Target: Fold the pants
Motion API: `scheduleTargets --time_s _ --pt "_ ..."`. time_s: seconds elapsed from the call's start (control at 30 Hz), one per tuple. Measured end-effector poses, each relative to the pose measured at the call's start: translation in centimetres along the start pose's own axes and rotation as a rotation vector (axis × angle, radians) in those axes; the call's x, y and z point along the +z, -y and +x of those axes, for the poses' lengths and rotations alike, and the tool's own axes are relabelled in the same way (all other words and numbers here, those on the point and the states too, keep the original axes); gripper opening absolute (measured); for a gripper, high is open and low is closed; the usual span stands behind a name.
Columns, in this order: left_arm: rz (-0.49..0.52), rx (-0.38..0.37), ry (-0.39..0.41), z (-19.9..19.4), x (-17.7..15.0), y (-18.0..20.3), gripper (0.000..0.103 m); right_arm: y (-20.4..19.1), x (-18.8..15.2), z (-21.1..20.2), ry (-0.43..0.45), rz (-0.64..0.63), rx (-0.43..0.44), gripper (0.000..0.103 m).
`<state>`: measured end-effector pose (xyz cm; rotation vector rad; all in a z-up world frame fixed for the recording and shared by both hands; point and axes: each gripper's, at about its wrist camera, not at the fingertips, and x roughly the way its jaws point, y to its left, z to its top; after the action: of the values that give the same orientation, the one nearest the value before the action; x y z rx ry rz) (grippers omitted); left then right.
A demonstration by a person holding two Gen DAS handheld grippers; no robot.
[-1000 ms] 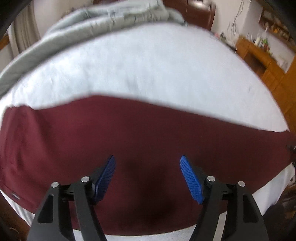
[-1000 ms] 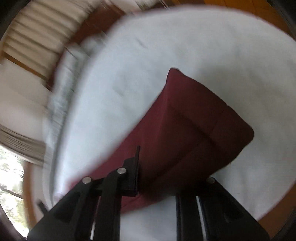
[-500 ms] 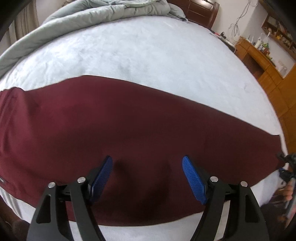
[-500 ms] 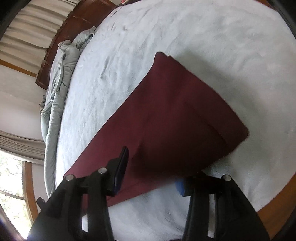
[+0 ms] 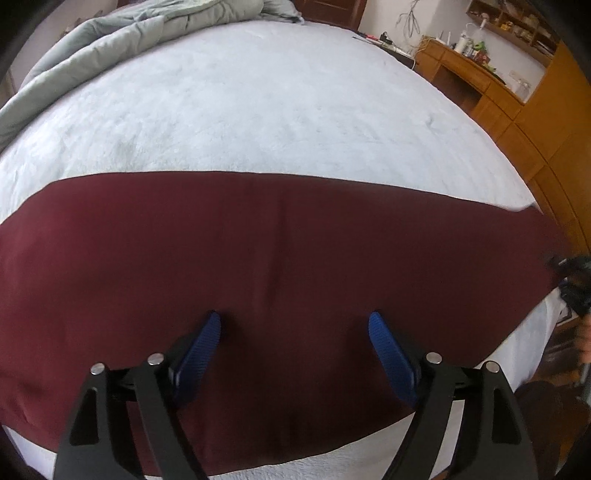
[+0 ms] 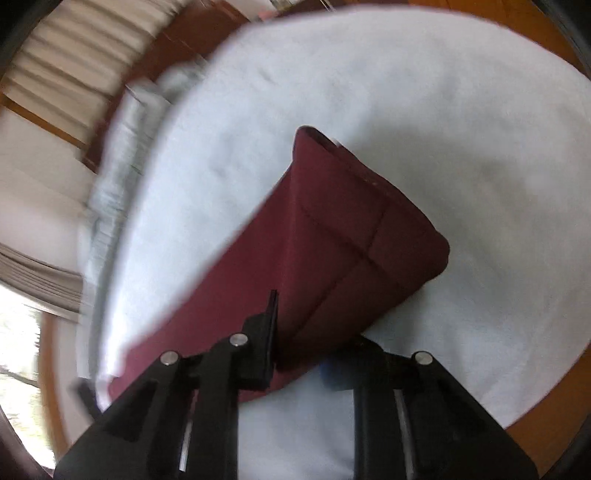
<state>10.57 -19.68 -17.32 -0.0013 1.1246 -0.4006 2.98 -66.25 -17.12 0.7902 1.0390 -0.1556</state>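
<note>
Dark red pants (image 5: 280,258) lie flat as a long band across the near part of a bed. My left gripper (image 5: 295,332) is open, its blue pads spread just above the cloth near its near edge, holding nothing. In the right wrist view the pants (image 6: 332,236) run away from me to their waistband end, which looks slightly raised. My right gripper (image 6: 306,339) sits at the pants' near edge with the cloth between its fingers; the jaws stand apart and the view is blurred. The right gripper also shows at the right edge of the left wrist view (image 5: 572,280).
The bed has a pale blue-white cover (image 5: 277,110). A grey duvet (image 5: 110,33) is bunched at the far left. A wooden desk with small items (image 5: 476,62) and wooden cabinets (image 5: 546,122) stand to the right. Curtains and a window (image 6: 40,206) are beyond the bed.
The left gripper pulled back a little, so the pants sit lower in its view. The right gripper swung and lifted; the waistband end now looks raised and that view is blurred.
</note>
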Motion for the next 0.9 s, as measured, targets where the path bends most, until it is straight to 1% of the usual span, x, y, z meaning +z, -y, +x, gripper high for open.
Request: scheduleTargets --time_s 0.03,0.07,0.13,0.2,0.33,0.4,0.5,0.53,0.57,0.63,0.77,0.9 --pt "0.006 0.001 0.002 0.0 0.0 0.0 0.083 0.5 -0.2 0.8 -0.015 0.015 -0.007 0.017" --pt "0.009 -0.003 0.003 -0.2 0.0 0.0 0.083 0.8 -0.2 1.1 -0.011 0.032 0.006 0.017" --pt "0.0 -0.014 0.001 -0.9 0.1 -0.2 0.084 0.9 -0.2 0.7 0.003 0.056 0.031 0.017" --pt "-0.037 -0.01 -0.004 -1.6 0.3 -0.8 0.084 0.4 -0.2 0.0 0.024 0.044 0.032 0.017" --pt "-0.092 0.052 0.015 -4.0 -0.3 -3.6 0.084 -2.4 -0.2 -2.3 0.091 -0.027 0.026 0.017" --pt "-0.116 0.106 0.026 -5.1 -0.9 -5.8 0.084 -4.2 -0.3 -3.5 0.131 -0.067 0.037 0.017" --pt "-0.173 0.139 0.003 -5.6 -1.8 -9.2 0.084 -8.2 -1.3 -5.1 0.192 -0.158 0.068 0.017" --pt "-0.211 0.155 -0.014 -5.6 -2.2 -10.6 0.084 -9.9 -1.7 -5.7 0.207 -0.193 0.09 0.017" --pt "-0.239 0.147 -0.016 -5.7 -2.4 -11.5 0.084 -11.4 -2.1 -5.9 0.214 -0.222 0.104 0.017" --pt "-0.287 0.104 0.006 -6.4 -2.6 -12.9 0.084 -14.8 -3.4 -6.2 0.223 -0.304 0.122 0.017" --pt "-0.342 0.064 0.021 -7.2 -2.8 -14.2 0.084 -21.8 -6.6 -4.7 0.203 -0.484 0.119 0.017" --pt "-0.37 0.056 0.04 -8.1 -3.0 -15.1 0.084 -26.2 -9.3 -2.2 0.147 -0.573 0.118 0.017"
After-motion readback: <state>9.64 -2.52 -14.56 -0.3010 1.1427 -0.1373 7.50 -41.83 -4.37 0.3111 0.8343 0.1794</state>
